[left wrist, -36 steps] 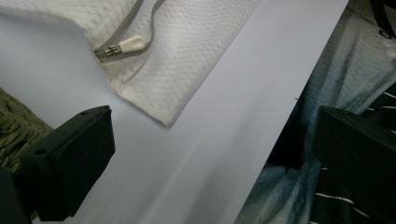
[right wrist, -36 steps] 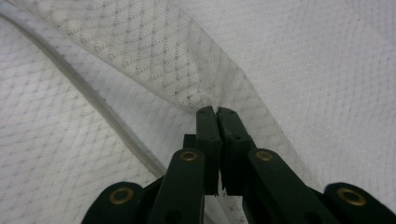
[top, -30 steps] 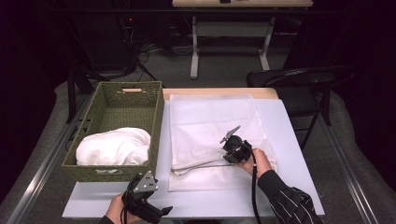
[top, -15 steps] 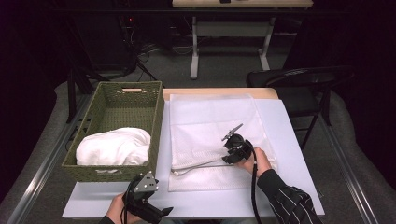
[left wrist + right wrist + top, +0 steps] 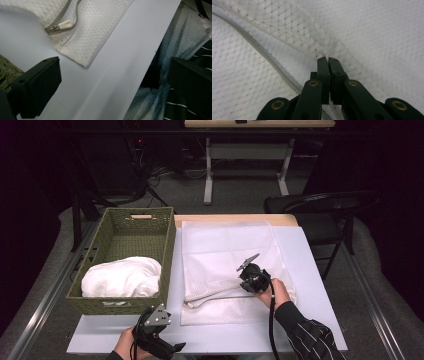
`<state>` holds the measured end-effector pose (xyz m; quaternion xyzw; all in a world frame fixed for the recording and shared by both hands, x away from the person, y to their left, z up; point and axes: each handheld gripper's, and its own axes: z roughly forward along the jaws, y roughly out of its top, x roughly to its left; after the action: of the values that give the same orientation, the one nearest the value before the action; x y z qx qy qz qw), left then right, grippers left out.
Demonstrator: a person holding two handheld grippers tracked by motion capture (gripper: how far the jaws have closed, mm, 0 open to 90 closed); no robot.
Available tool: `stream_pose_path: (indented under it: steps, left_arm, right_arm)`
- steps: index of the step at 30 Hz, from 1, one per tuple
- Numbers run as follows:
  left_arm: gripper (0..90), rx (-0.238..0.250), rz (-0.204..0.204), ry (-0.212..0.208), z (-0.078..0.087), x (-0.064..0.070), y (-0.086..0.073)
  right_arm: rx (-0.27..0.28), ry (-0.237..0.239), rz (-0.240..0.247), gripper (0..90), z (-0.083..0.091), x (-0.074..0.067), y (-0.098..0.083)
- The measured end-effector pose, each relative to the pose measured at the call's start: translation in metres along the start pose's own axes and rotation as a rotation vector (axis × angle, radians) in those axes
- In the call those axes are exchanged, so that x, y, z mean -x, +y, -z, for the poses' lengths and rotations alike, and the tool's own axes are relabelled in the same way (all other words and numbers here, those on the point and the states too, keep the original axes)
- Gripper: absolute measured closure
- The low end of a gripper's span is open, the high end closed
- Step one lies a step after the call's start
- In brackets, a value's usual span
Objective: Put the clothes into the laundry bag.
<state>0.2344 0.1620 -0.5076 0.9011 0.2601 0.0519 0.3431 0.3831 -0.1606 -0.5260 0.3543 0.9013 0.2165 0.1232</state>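
Observation:
A white mesh laundry bag (image 5: 225, 250) lies flat on the white table board (image 5: 310, 270). Its zipper (image 5: 269, 62) runs along the near edge, and the zipper pull (image 5: 62, 25) sits at the near-left corner. My right gripper (image 5: 243, 280) rests on the bag's middle. Its jaws have just been closing and now stand shut (image 5: 328, 59), pinching a small ridge of mesh beside the zipper. My left gripper (image 5: 170, 350) hovers open at the table's front-left edge, with nothing between its jaws (image 5: 112, 82).
A green woven basket (image 5: 120, 227) stands left of the bag, with a bundle of white cloth (image 5: 122, 277) in its near half. A black chair (image 5: 325, 205) stands beyond the table's right side. A striped sleeve (image 5: 310, 340) reaches in from the front right.

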Motion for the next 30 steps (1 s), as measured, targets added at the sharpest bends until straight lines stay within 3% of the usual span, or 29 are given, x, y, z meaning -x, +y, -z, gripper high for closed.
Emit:
stream_pose_path:
  steps: [6,17,30]
  left_arm:
    - [0.0,0.008,0.001,-0.005,-0.001,0.001,0.002]
    - [0.0,0.01,-0.01,-0.015,-0.003,0.004,0.004]
    - [0.0,0.019,-0.014,-0.028,-0.003,0.003,0.006]
  right_arm:
    - [0.061,-0.024,-0.017,88.8,0.017,0.002,0.004]
    - [0.131,-0.059,-0.04,89.7,0.032,0.007,0.011]
    - [0.233,-0.063,-0.055,89.8,0.057,0.013,0.033]
